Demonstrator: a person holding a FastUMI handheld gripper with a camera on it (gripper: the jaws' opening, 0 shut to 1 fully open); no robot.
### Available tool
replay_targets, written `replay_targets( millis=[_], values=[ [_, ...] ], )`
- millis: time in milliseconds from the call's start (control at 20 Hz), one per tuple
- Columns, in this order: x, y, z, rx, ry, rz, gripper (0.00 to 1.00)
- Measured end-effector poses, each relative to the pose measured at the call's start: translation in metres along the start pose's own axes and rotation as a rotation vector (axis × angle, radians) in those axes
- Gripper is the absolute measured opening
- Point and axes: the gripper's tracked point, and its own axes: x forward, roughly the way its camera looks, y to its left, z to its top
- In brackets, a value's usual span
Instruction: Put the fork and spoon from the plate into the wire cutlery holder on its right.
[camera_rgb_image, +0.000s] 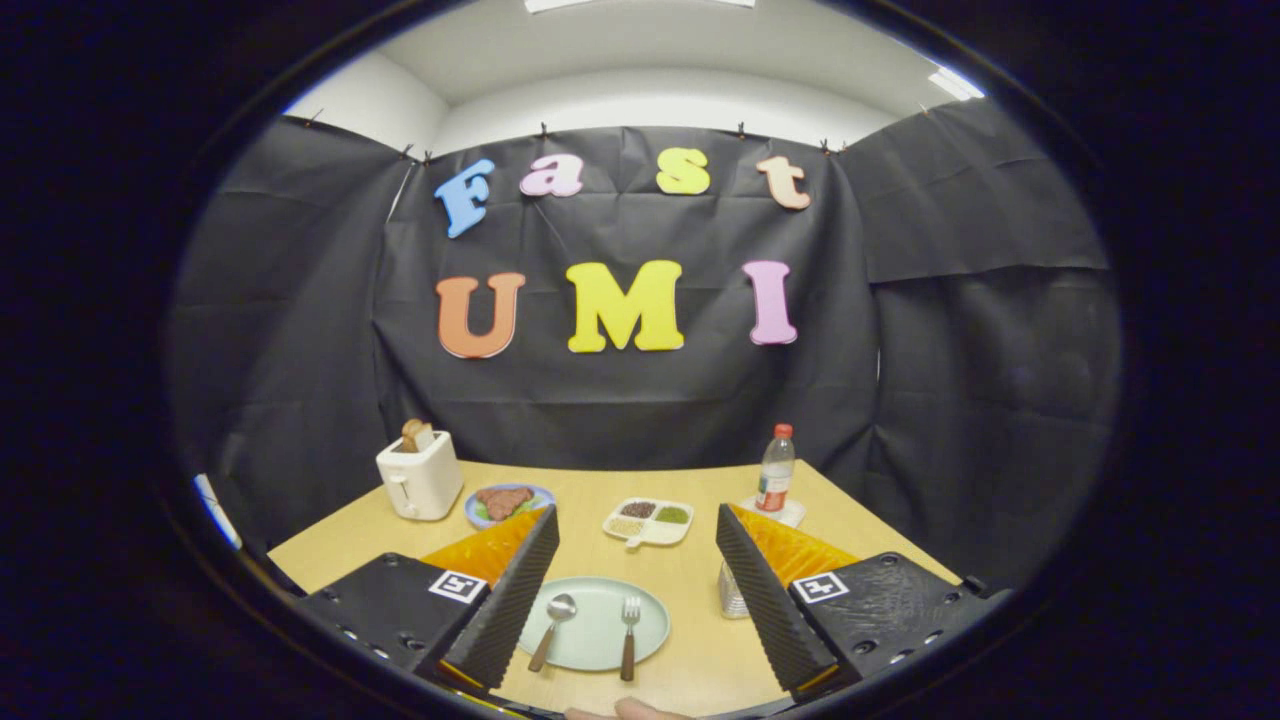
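Two fingers of the gripper (637, 590) stand wide apart with nothing between their pads, hovering above the near part of a light wooden table (700, 660). A bit of a person's finger (630, 709) shows at the very near edge of the table.

Between the fingers lies a pale green plate (598, 622), flat on the table. On it rest the spoon (553, 628), toward the left finger, bowl pointing away and wooden handle toward the camera, and the fork (629, 635), to the right of the spoon, tines pointing away and likewise wooden-handled. The two lie roughly parallel and apart from each other.

Just to the right of the plate stands the wire cutlery holder (731, 592), partly hidden behind the right finger; what it holds cannot be told.

Beyond the plate sits a white divided dish (648, 521) with small portions of dark, green and pale food in its compartments. Farther left is a blue plate (508, 503) carrying a brown piece of food on something green, and beside it a white toaster (420, 478) with bread sticking out of the top. At the far right a clear bottle (776, 470) with a red cap stands upright on a white coaster (775, 512), near the black cloth wall (620, 400).
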Motion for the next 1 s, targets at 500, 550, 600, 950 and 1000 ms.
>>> replay_targets(
  millis=[500, 550, 600, 950, 1000],
  values=[
    [0.062, 0.004, -0.088, -0.033, 0.329, 0.005, 0.95],
    [0.066, 0.003, -0.098, -0.04, 0.366, 0.005, 0.96],
    [0.07, 0.004, -0.108, -0.045, 0.404, 0.009, 0.96],
    [0.091, 0.012, -0.176, -0.047, 0.674, 0.054, 0.95],
    [0.093, 0.014, -0.18, -0.051, 0.694, 0.068, 0.95]
  ],
)
